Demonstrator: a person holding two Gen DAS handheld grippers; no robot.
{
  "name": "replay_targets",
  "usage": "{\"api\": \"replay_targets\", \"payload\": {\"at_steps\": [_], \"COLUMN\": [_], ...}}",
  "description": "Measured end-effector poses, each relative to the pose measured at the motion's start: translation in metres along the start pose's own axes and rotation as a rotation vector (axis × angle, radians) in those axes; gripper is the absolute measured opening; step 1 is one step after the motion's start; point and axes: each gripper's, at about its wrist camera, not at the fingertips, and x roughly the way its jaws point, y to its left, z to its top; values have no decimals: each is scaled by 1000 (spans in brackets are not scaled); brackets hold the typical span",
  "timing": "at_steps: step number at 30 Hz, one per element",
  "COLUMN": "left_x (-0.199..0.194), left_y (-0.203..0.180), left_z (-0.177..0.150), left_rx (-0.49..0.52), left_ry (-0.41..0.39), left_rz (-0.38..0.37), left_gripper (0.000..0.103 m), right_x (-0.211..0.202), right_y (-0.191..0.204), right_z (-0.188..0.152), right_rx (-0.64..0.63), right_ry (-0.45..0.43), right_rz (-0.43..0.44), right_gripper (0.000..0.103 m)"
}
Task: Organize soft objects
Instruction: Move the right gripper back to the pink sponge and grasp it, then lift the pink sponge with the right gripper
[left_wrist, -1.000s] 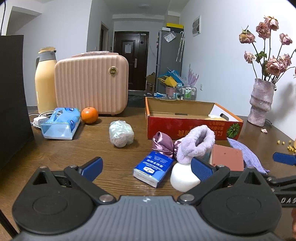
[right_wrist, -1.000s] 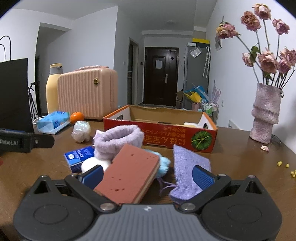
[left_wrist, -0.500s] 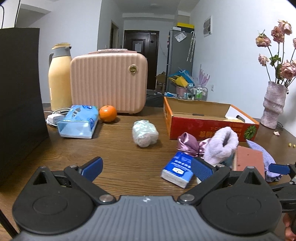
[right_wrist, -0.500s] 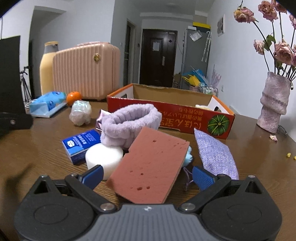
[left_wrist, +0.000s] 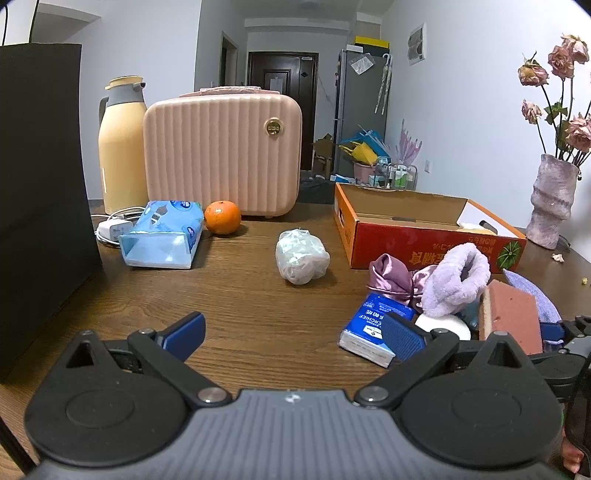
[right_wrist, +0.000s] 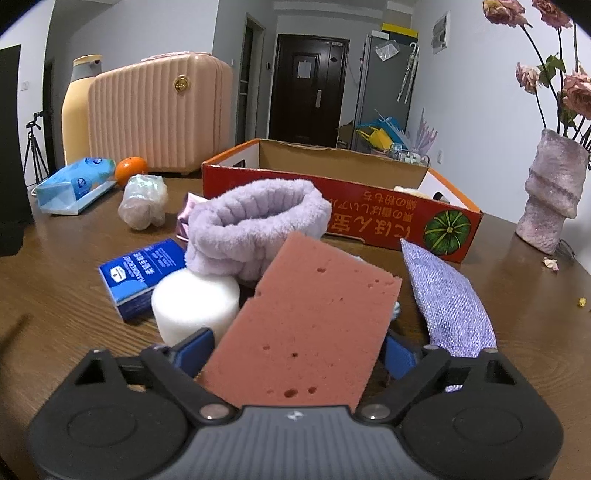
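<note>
The right hand-held gripper has been closing on the pink sponge – long axis pointing away, pads flanking but not visibly pressing it – left hand-held gripper open, empty.

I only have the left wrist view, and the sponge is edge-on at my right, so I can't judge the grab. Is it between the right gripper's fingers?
Observer: Yes. The sponge sits between the fingers of the right gripper. The jaws have just been closing, and no squeeze shows yet.
Operator: Is it lying flat?
Observer: No, it is tilted, with its far end raised toward the headband.
Operator: Anything beside it that could snag?
Observer: The purple cloth lies just right of it, outside the jaws.
</note>
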Motion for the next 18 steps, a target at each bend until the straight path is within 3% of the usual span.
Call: {"api": "replay_targets", "payload": {"at_steps": [18], "left_x": [11], "left_y": [-5], "left_z": [-2], "left_rx": [9], "left_ry": [17], "left_rz": [16], "left_gripper": [103], "right_x": [-20], "right_y": [-9], "right_z": [-1], "right_rx": [-1], "right_ry": [-92], "right_rz": [7], "right_gripper": [84]}}
